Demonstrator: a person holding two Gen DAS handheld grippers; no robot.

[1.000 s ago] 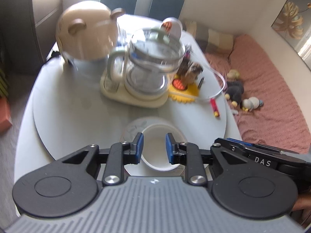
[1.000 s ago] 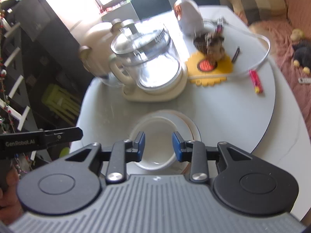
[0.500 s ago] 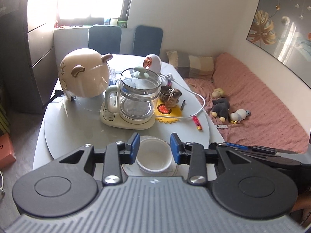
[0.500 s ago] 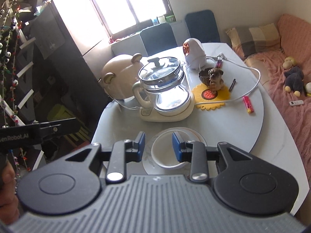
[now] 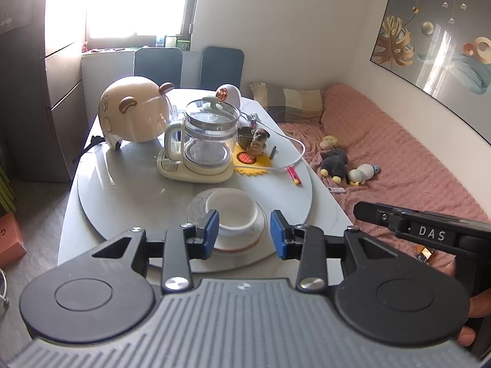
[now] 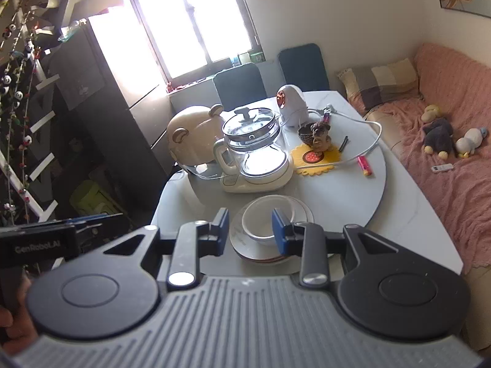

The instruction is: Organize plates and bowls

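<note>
A white bowl [image 5: 231,208] sits nested on a stack of white plates [image 5: 196,208] at the near edge of the round turntable [image 5: 122,190]. My left gripper [image 5: 245,234] hovers above and short of the stack, its blue-padded jaws apart with nothing between them. In the right wrist view the same bowl [image 6: 260,214] and plates [image 6: 300,211] lie beyond my right gripper [image 6: 251,230], which is also open and empty. Each view catches the other gripper's body at its side edge, held by a hand.
A glass kettle [image 5: 208,144] on its cream base stands just behind the stack, beside a bear-eared cream helmet [image 5: 135,113]. A sunflower mat with a dog figurine [image 5: 256,144], a white cable and a red lighter [image 5: 294,175] lie at right. A pink sofa [image 5: 399,159] flanks the table.
Both grippers have drawn back and upward from the bowl, so more of the room shows. The left jaws have widened. Bowl and plates stay put.
</note>
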